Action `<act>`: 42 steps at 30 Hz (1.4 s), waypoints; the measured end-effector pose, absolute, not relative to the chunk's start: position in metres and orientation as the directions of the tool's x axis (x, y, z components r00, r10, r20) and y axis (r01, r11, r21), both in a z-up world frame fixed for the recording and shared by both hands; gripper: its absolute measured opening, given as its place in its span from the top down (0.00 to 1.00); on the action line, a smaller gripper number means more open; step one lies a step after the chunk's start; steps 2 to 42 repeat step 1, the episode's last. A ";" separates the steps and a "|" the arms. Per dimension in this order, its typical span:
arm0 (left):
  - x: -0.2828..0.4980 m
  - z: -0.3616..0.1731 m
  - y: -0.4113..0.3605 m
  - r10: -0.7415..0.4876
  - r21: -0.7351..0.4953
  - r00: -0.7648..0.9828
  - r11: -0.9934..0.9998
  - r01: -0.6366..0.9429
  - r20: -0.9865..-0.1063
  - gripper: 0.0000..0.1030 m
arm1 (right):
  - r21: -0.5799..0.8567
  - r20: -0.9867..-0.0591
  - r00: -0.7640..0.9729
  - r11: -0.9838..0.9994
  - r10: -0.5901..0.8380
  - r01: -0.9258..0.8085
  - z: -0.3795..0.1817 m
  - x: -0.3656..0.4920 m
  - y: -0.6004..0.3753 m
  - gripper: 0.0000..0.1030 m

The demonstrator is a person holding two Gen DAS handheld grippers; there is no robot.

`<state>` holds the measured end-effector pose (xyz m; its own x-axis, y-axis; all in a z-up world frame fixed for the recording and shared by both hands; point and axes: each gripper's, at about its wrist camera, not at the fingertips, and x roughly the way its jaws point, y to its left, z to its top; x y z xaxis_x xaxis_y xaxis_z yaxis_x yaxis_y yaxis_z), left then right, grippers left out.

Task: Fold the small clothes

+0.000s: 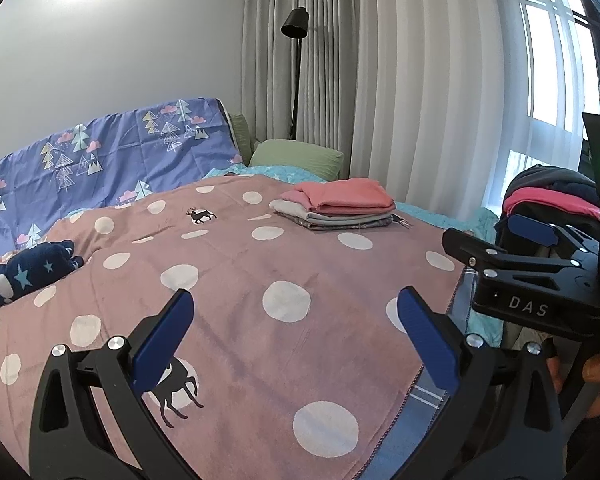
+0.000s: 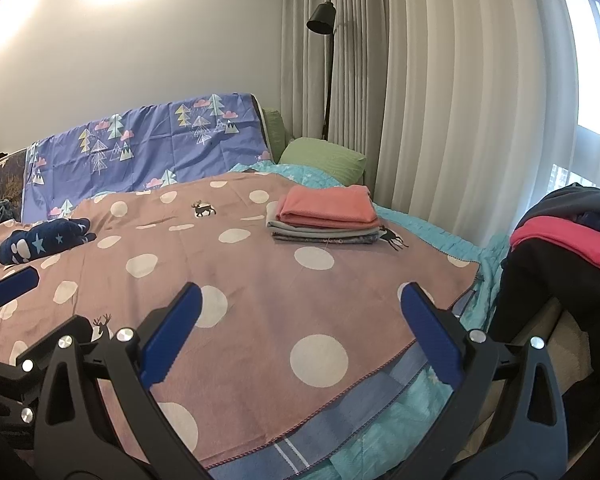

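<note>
Both the left gripper (image 1: 296,336) and right gripper (image 2: 300,332) hover with blue fingers spread wide, holding nothing. Ahead of them on the pink polka-dot blanket (image 2: 260,280) rests a neat stack of folded clothes (image 2: 326,216), coral piece topmost over grey layers. Farther left lies a crumpled navy star-print garment (image 2: 44,240).

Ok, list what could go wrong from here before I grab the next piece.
1. The folded stack sits near the pink blanket's far right edge; tugging the blanket could topple it.
2. The unfolded pile is heaped off the bed's right side; pulling one garment may drag others down.
3. Both grippers, left and right, are open and close together; they might collide.
</note>
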<state>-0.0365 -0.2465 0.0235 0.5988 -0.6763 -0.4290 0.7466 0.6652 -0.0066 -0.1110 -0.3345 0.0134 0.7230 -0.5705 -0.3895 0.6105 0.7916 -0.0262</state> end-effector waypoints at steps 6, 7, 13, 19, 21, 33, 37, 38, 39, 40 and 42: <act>-0.037 0.023 -0.247 -0.676 -0.005 0.598 0.664 0.748 -0.431 0.01 | -0.026 -0.390 0.723 0.792 -0.570 0.610 0.013 -0.111 -0.335 0.02; -0.037 0.023 -0.247 -0.676 -0.005 0.598 0.664 0.748 -0.431 0.01 | -0.026 -0.390 0.723 0.792 -0.570 0.610 0.013 -0.111 -0.335 0.02; -0.037 0.023 -0.247 -0.676 -0.005 0.598 0.664 0.748 -0.431 0.01 | -0.026 -0.390 0.723 0.792 -0.570 0.610 0.013 -0.111 -0.335 0.02; -0.037 0.023 -0.247 -0.676 -0.005 0.598 0.664 0.748 -0.431 0.01 | -0.026 -0.390 0.723 0.792 -0.570 0.610 0.013 -0.111 -0.335 0.02; -0.037 0.023 -0.247 -0.676 -0.005 0.598 0.664 0.748 -0.431 0.01 | -0.026 -0.390 0.723 0.792 -0.570 0.610 0.013 -0.111 -0.335 0.02; -0.037 0.023 -0.247 -0.676 -0.005 0.598 0.664 0.748 -0.431 0.01 | -0.026 -0.390 0.723 0.792 -0.570 0.610 0.013 -0.111 -0.335 0.02; -0.037 0.023 -0.247 -0.676 -0.005 0.598 0.664 0.748 -0.431 0.01 | -0.026 -0.390 0.723 0.792 -0.570 0.610 0.013 -0.111 -0.335 0.02; -0.037 0.023 -0.247 -0.676 -0.005 0.598 0.664 0.748 -0.431 0.01 | -0.026 -0.390 0.723 0.792 -0.570 0.610 0.013 -0.111 -0.335 0.02; -0.037 0.023 -0.247 -0.676 -0.005 0.598 0.664 0.748 -0.431 0.01 | -0.026 -0.390 0.723 0.792 -0.570 0.610 0.013 -0.111 -0.335 0.02; -0.037 0.023 -0.247 -0.676 -0.005 0.598 0.664 0.748 -0.431 0.01 | -0.026 -0.390 0.723 0.792 -0.570 0.610 0.013 -0.111 -0.335 0.02; -0.037 0.023 -0.247 -0.676 -0.005 0.598 0.664 0.748 -0.431 0.01 | -0.026 -0.390 0.723 0.792 -0.570 0.610 0.013 -0.111 -0.335 0.02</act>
